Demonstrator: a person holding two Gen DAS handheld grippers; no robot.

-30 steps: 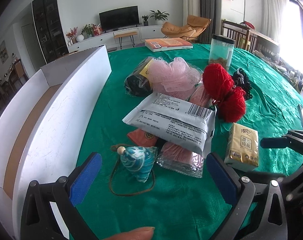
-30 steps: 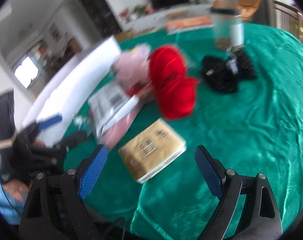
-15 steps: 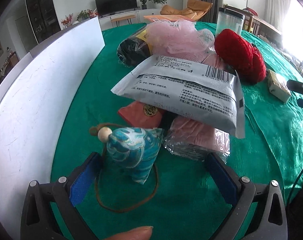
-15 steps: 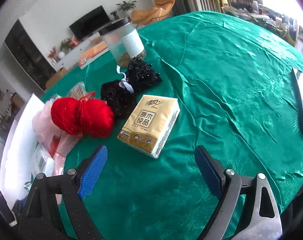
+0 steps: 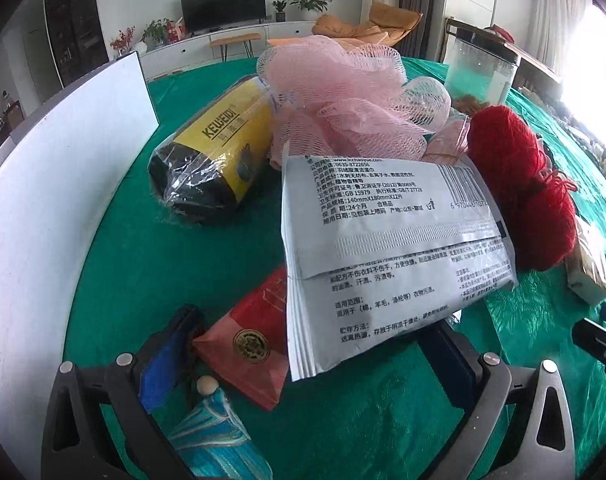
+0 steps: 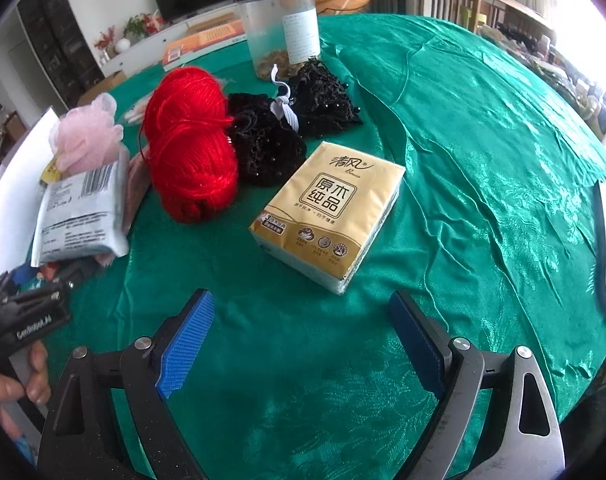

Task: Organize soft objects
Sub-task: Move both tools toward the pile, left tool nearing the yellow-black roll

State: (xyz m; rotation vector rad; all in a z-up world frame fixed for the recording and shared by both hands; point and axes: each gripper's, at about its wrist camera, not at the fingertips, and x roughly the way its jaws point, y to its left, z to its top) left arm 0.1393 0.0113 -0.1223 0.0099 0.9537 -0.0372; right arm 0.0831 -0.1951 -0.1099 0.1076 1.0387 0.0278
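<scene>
My left gripper [image 5: 303, 354] is open, its jaws around the red pouch [image 5: 251, 340] and the near end of the grey wipes packet [image 5: 387, 248]. The teal pouch with a wooden bead [image 5: 219, 436] lies between the jaws at the bottom edge. Behind them lie a yellow-black roll [image 5: 215, 156], a pink mesh sponge [image 5: 355, 104] and red yarn [image 5: 519, 184]. My right gripper [image 6: 299, 346] is open above the green cloth, just short of the gold tissue pack [image 6: 329, 216]. Red yarn [image 6: 191, 140] and black lace pieces [image 6: 279, 128] lie beyond it.
A white box wall [image 5: 43, 200] stands along the left. A clear jar with a black lid [image 6: 281, 26] stands at the back. The green cloth [image 6: 483, 160] covers the table to the right. The left gripper shows at the left edge of the right wrist view [image 6: 27, 308].
My left gripper moved forward and low, so the teal pouch slid to the bottom edge and the red pouch and wipes packet came between the jaws. My right gripper drew nearer the tissue pack.
</scene>
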